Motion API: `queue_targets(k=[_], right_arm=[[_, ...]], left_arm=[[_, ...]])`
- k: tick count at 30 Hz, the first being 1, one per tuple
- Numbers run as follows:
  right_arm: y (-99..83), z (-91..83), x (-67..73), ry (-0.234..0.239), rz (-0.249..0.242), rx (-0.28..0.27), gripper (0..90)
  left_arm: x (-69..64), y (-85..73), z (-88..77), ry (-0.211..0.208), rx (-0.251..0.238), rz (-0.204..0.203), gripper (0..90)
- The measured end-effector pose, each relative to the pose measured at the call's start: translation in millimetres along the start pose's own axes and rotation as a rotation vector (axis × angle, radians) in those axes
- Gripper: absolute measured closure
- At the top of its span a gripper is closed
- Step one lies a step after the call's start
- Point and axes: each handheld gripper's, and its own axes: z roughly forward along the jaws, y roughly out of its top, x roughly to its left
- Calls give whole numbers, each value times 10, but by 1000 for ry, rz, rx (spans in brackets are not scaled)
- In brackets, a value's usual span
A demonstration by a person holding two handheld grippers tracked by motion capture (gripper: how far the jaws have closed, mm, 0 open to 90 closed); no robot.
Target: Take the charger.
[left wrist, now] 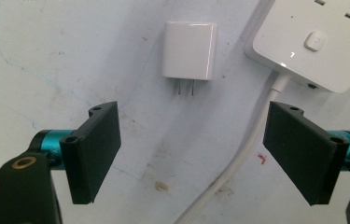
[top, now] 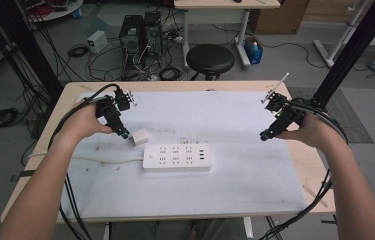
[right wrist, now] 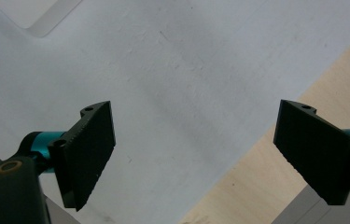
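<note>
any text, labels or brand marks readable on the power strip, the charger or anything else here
None can be read.
Power strip: no print visible; its button carries only a faint mark, too blurred to read.
Charger: plain white face, no label showing.
White mat: scuffs and stains only, no writing.

From where I stand, nothing here carries writing I can make out. The white power strip [left wrist: 324, 44] shows only a plain button and a small lit mark, and the white plug adapter [left wrist: 189, 50] beside it is blank.
</note>
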Motion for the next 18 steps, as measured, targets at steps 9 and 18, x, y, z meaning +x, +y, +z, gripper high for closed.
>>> queue_targets(k=[9, 18], right_arm=[[-2, 30, -3, 7, 2, -4, 122], [-4, 79, -14, 9, 2, -6, 122]], left_arm=[[-12, 27, 9, -3, 14, 2, 190], [114, 103, 189, -23, 25, -7, 190]])
